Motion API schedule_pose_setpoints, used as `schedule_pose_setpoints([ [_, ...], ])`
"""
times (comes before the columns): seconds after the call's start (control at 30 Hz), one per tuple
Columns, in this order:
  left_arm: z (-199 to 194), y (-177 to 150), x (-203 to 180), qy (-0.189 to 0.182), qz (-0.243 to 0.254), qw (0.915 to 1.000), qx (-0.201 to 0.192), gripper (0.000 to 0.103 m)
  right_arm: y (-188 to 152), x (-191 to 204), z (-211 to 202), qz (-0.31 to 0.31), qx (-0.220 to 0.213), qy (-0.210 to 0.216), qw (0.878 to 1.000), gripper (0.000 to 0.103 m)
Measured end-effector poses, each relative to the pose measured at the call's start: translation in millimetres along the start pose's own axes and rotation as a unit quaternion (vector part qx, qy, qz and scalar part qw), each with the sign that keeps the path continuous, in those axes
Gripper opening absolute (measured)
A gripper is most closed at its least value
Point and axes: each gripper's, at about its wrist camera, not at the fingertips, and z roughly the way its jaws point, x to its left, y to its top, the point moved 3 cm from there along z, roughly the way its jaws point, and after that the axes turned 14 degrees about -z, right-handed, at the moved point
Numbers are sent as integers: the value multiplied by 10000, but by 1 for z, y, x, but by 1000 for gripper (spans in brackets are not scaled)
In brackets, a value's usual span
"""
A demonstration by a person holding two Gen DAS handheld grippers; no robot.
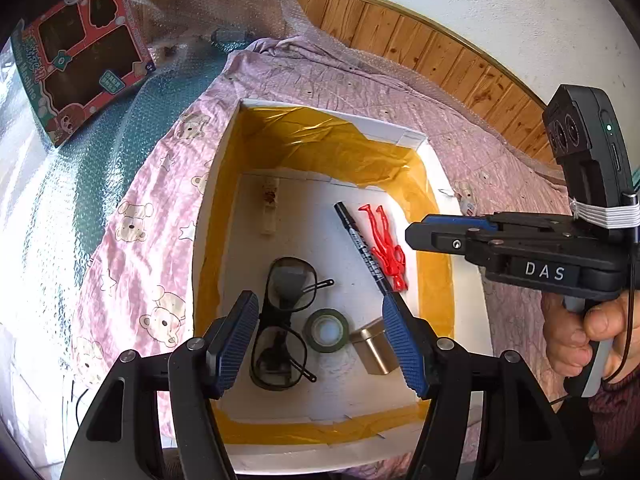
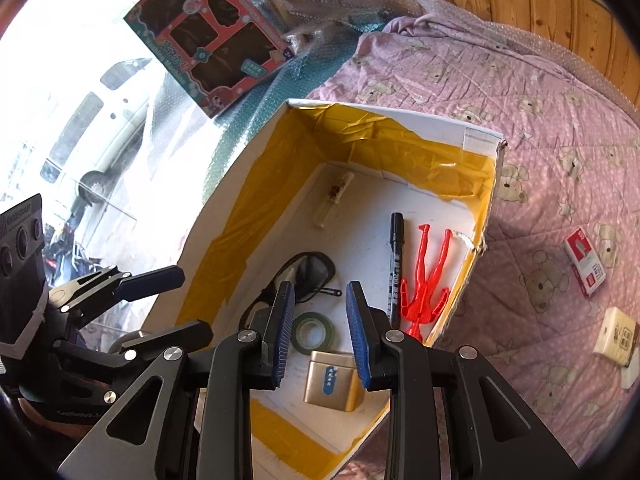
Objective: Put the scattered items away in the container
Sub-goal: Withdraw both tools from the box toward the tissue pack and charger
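Observation:
A white box (image 1: 460,200) lined with yellow tape sits on a pink bear-print quilt. Inside lie dark glasses (image 1: 286,312), a green tape roll (image 1: 326,330), a gold tin (image 1: 374,346), a black marker (image 1: 362,250), a red plastic figure (image 1: 386,248) and a clear tube (image 1: 270,208). My left gripper (image 1: 322,340) hangs open over the glasses and tape roll, holding nothing. My right gripper (image 2: 322,328) is open above the tape roll (image 2: 312,332) and tin (image 2: 332,380), also empty. On the quilt outside the box lie a red-and-white small box (image 2: 585,266) and a beige packet (image 2: 616,338).
A red toy carton (image 1: 80,56) leans on bubble wrap at the back left. A wood-panelled wall (image 1: 440,52) runs behind the quilt. A hand (image 1: 588,328) holds the right gripper's handle at the right edge. A bright window (image 2: 80,120) lies to the left.

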Motion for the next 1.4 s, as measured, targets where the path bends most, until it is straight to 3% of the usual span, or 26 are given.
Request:
schedule_pose_setpoints([
  [0.3,-28,-17,-38,-167,234,9983,-499,66,-48,-2,-46,350,-580,308,9972,29],
  [0.8,-24,-53,-108,-471,521,9970,-334,66,-122,-31,-94,845,-1026,444,9901,31],
  [1.03,-6,-71,-157,-618,832,9945,-133,66,-160,-56,-115,974,-1097,133,9891,31],
  [1.4,35,-81,-236,-833,1334,9875,92,66,-212,-137,-145,1516,-1132,-578,9802,31],
])
